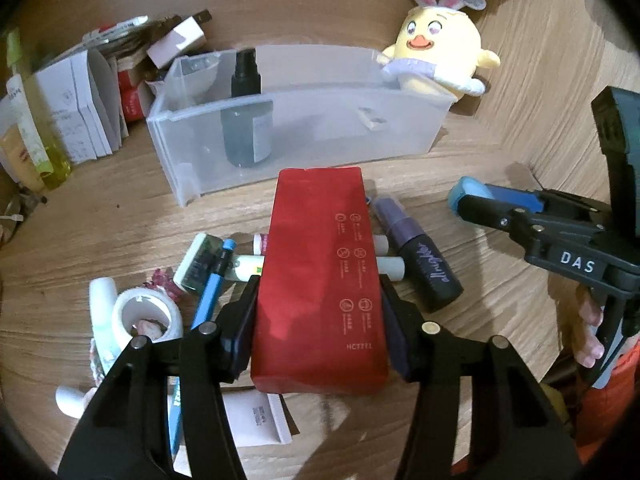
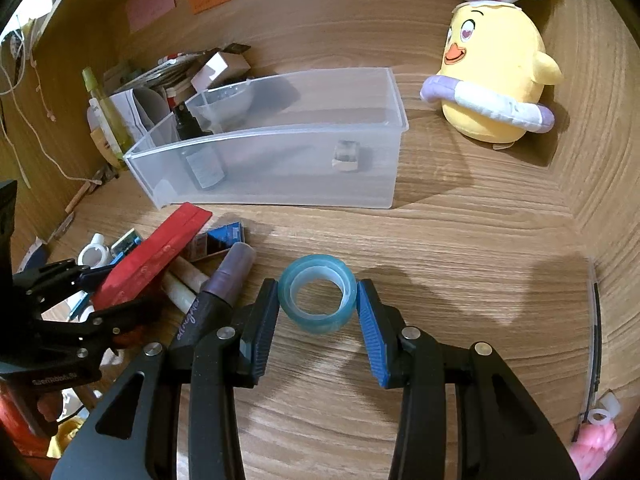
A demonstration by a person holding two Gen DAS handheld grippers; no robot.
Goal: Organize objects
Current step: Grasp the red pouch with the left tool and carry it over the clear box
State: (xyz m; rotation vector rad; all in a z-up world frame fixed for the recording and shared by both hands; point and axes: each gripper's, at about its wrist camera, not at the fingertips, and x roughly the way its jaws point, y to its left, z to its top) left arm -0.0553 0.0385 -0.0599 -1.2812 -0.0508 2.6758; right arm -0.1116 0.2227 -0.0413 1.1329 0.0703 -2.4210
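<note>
Wooden desk [image 1: 500, 168]: left gripper [image 1: 320, 320] clamps red box [image 1: 320, 280] lengthwise toward clear bin [image 1: 296, 136] straight ahead; right gripper [image 2: 318, 312] pinches blue tape roll [image 2: 318, 296].

right gripper [image 2: 318, 308] fingers clamp blue tape roll [image 2: 318, 300] | wooden table [image 2: 460, 240] | translucent bin [image 2: 280, 168] behind

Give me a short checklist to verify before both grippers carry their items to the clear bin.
1. Left gripper pads on both sides of the red box: ok.
2. Right gripper clamped on the blue tape roll: ok.
3. Red box lifted clear of the pile: cannot tell.
4. Free floor space in the clear bin beside the spray bottle: ok.
5. Grippers apart from each other: ok.
</note>
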